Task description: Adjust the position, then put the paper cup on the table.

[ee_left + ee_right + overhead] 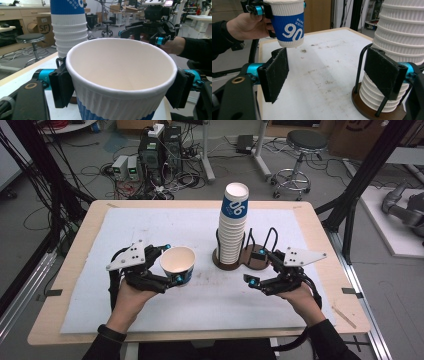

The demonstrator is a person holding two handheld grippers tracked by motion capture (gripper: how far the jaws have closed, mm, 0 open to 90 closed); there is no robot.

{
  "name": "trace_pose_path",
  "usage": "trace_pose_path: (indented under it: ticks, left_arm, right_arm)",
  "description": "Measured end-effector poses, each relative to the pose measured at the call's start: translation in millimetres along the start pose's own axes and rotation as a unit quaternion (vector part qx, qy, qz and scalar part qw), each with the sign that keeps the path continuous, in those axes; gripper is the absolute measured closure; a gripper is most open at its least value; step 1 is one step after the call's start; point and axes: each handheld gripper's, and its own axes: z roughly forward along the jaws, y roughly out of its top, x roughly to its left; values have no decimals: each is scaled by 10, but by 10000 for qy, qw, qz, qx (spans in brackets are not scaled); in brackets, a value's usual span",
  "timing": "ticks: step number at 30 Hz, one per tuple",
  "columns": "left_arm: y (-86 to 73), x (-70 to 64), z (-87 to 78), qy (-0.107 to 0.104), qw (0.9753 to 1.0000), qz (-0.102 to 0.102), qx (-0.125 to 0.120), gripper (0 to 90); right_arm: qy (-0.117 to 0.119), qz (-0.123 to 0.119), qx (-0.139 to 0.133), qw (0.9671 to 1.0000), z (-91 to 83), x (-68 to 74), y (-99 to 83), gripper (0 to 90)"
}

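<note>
Between the left gripper's [171,265] jaws sits a single paper cup [178,264], upright with its open mouth facing up, pinched on two opposite sides just under the rolled rim. The left gripper view shows both black pads pressed against the ribbed white wall of the cup [120,82], and the right gripper view shows the same cup [288,25] held clear above the white surface [150,227], its base not touching anything.

To the right of the held cup, and a little farther from the person, stands the stack of cups [233,227], a tall upright column nested in a dark round holder [252,261] with wire uprights. The stack's long axis is vertical, the same as the held cup's, so whichever way the cup is meant to travel, it lies off to the side of the column and well below its top.

The right gripper [257,266] is by far the nearer of the two to the stack. Its jaws are spread wide and grip nothing; in the right gripper view one pad stands over bare surface while the other sits just in front of the lower ribbed cups of the stack [397,50], close beside one of the wire uprights. That hand seems placed to steady or take from the column, though which is intended cannot be told.
</note>
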Motion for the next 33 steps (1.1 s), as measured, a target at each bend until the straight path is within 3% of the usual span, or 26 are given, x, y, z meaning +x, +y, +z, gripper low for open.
trace_pose_path:
  ticks: [5,11,24,33]
  left_arm:
    - [26,6,18,-53,10000,9,-20,227]
    - [24,49,-22,69,10000,-26,-7,226]
    - [56,181,-140,531,9986,-16,-18,224]
    - [24,352,-173,1020,9948,24,37,224]
  right_arm:
    - [-37,11,-8,10000,-24,0,3,204]
    - [-91,15,-10,10000,-57,-16,-1,205]
    - [-289,48,-55,9996,-138,-64,-1,205]
    - [-337,32,-50,9994,-168,-72,-6,205]
